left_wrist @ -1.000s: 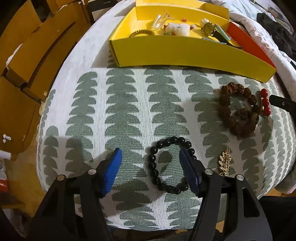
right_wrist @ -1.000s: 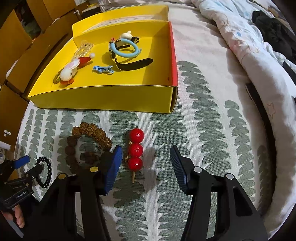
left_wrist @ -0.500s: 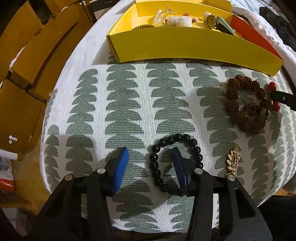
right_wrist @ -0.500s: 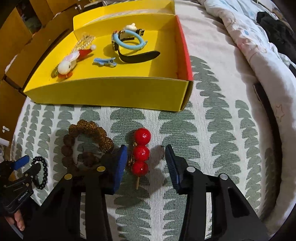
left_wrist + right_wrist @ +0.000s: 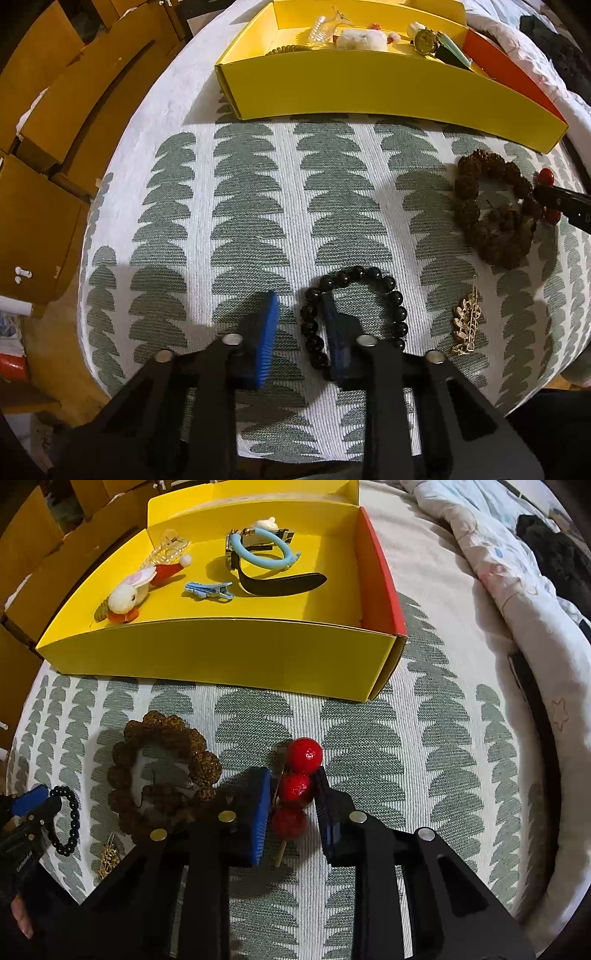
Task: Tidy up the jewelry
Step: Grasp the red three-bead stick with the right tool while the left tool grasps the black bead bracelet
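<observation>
1. The fingers of the left gripper (image 5: 300,325) are closing across one side of the black bead bracelet (image 5: 384,284): one blue pad stands outside the ring, the other inside it, with the left string of beads between them. The inner pad touches the beads; a small gap still shows at the outer pad.
2. The fingers of the right gripper (image 5: 291,805) are closing on the red berry pin (image 5: 297,788), three red balls on a thin stick. Both pads appear to press the middle and lower balls.
3. Both pieces lie on the bed's leaf-patterned cover (image 5: 258,206), well short of the yellow box (image 5: 221,653).
4. The brown bead bracelet (image 5: 162,775) lies just left of the berry pin, near the right gripper's left finger.
5. A gold leaf brooch (image 5: 466,321) lies just right of the black bracelet.
6. Inside the box sit a watch (image 5: 258,554) with a light blue ring (image 5: 266,555) over it, a blue clip (image 5: 208,590) and a white rabbit charm (image 5: 127,594).
</observation>
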`<state>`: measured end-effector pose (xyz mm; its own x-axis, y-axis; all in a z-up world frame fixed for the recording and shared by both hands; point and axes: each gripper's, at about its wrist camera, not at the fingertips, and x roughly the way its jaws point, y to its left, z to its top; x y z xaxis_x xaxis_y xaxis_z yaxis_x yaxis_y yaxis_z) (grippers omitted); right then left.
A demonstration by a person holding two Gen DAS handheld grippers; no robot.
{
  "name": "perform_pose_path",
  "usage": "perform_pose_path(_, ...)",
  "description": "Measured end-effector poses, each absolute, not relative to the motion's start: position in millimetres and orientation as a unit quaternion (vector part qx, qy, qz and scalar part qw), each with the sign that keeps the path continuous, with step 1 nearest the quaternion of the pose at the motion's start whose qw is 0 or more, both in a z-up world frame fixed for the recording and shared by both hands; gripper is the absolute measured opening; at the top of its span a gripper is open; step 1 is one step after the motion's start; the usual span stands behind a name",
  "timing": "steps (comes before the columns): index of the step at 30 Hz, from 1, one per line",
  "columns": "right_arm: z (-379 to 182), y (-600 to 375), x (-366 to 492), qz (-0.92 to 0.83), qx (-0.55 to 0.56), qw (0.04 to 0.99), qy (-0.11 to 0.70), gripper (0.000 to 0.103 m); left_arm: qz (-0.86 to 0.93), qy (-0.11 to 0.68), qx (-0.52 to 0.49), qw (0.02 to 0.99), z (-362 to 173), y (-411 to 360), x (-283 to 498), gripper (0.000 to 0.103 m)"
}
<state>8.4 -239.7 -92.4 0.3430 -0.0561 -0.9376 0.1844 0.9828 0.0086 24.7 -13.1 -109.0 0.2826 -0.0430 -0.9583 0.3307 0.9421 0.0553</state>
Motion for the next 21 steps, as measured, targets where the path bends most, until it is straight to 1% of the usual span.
perform_pose_path(4, -89.5, -244.3, 6.7, -0.07, 0.066, 0.817, 0.568, 0.021, -0.127, 0.593, 0.112, 0.788, -109.4, -9.2, 28.4, 0.011)
perform_pose_path(12, -79.8, -254.9, 3.0, -0.069, 0.083, 0.821, 0.561, 0.021, -0.138, 0.593, 0.094, 0.788, -105.2, -4.7, 32.6, 0.01)
perform_pose_path(21, -47.8, -258.5, -9.6, -0.035, 0.111, 0.836, 0.536, 0.021, -0.164, 0.572, 0.067, 0.801, -77.9, 0.9, 24.6, 0.01)
